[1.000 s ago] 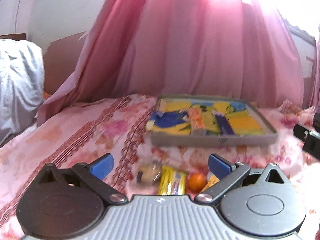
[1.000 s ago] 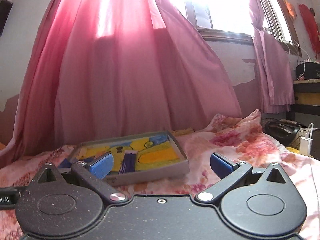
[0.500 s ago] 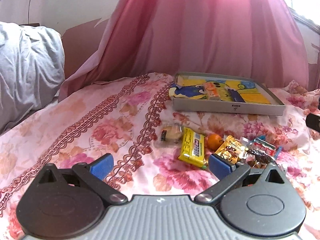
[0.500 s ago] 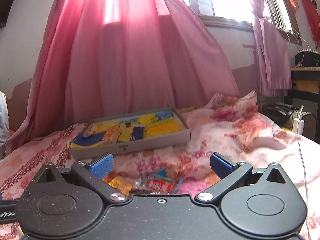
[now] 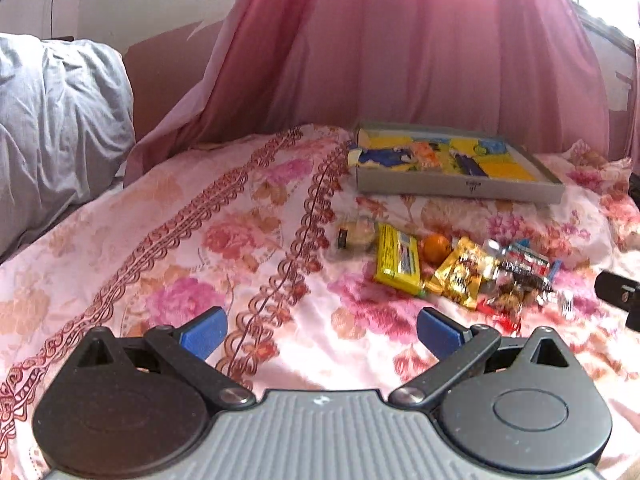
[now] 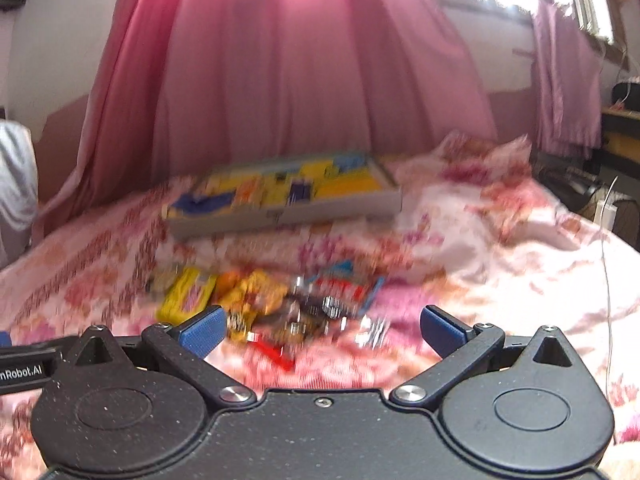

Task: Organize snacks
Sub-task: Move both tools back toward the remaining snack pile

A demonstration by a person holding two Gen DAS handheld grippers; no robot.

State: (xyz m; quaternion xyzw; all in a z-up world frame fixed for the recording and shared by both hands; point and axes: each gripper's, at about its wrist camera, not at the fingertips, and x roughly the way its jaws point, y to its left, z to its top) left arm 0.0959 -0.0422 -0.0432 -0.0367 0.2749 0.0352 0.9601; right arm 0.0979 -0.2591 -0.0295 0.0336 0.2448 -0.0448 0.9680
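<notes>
A heap of snacks lies on the floral bedsheet: a yellow packet [image 5: 397, 261], a small orange fruit [image 5: 437, 246], a gold wrapper [image 5: 464, 276], a pale wrapped snack [image 5: 356, 235] and red-and-blue wrappers [image 5: 524, 266]. Behind them sits a grey shallow box [image 5: 456, 189] with a yellow and blue printed bottom and a few items in it. My left gripper [image 5: 320, 330] is open, hovering short and left of the heap. My right gripper [image 6: 320, 330] is open just short of the same heap [image 6: 280, 300]; that view is blurred.
A pink curtain [image 5: 420, 48] hangs behind the bed. A grey pillow [image 5: 52, 120] lies at the far left. Bunched sheet [image 6: 488, 184] rises right of the box. A white cable [image 6: 608, 272] runs down the right edge of the bed.
Both grippers have tilted down and drawn back, so the snack heap has come into full view in front of them. Both stay open.
</notes>
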